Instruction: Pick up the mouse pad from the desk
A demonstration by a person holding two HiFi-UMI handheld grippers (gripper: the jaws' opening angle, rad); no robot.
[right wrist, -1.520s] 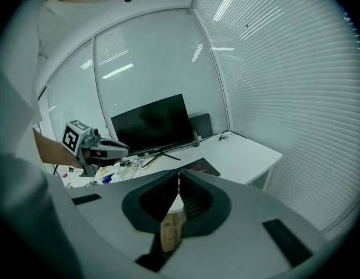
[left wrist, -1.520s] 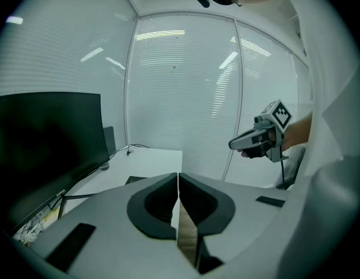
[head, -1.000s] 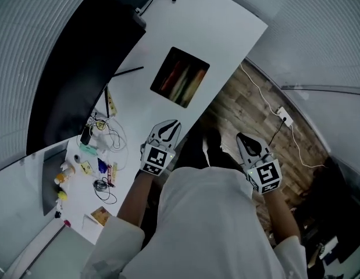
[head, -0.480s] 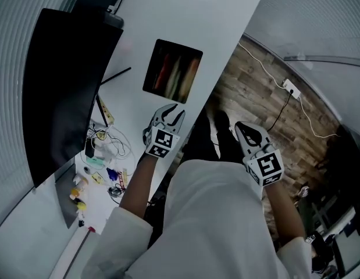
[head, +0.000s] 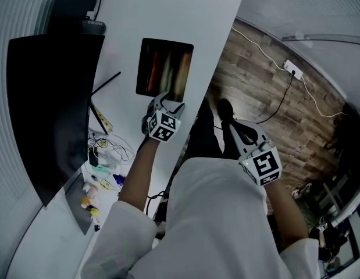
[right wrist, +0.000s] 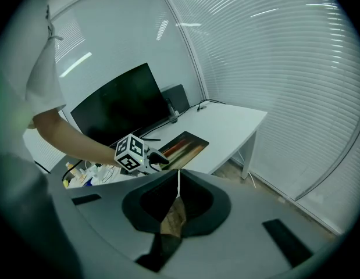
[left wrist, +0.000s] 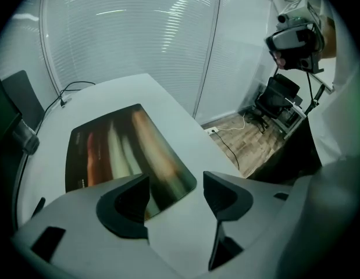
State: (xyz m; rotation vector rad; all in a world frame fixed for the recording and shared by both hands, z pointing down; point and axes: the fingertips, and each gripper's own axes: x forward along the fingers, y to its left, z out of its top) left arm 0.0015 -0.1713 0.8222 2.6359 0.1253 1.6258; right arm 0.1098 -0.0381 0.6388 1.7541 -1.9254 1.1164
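Observation:
The mouse pad (head: pixel 165 68), dark with red, pale and orange streaks, lies flat on the white desk (head: pixel 185 10) near its right edge. My left gripper (head: pixel 170 102) hovers at the pad's near edge, pointing steeply down. In the left gripper view its jaws (left wrist: pixel 175 185) are opening wide; the near corner of the mouse pad (left wrist: pixel 121 150) shows between them, and neither pad touches it. My right gripper (head: pixel 235 127) hangs off the desk over the wooden floor. Its jaws (right wrist: pixel 178 173) are shut on nothing. The right gripper view also takes in the mouse pad (right wrist: pixel 182 144) and the left gripper (right wrist: pixel 159 157).
A black monitor (head: pixel 49 103) fills the desk's left side. Cables and small items (head: pixel 104 156) clutter the near left, and a thin black stick (head: pixel 107 81) lies beside the pad. The desk edge runs just right of the pad, above wooden floor (head: pixel 273 97) with a power strip (head: pixel 293 70).
My left gripper has gone forward and down to the mouse pad's near edge, and its jaws have gone from shut to wide open. The right gripper has sunk a little.

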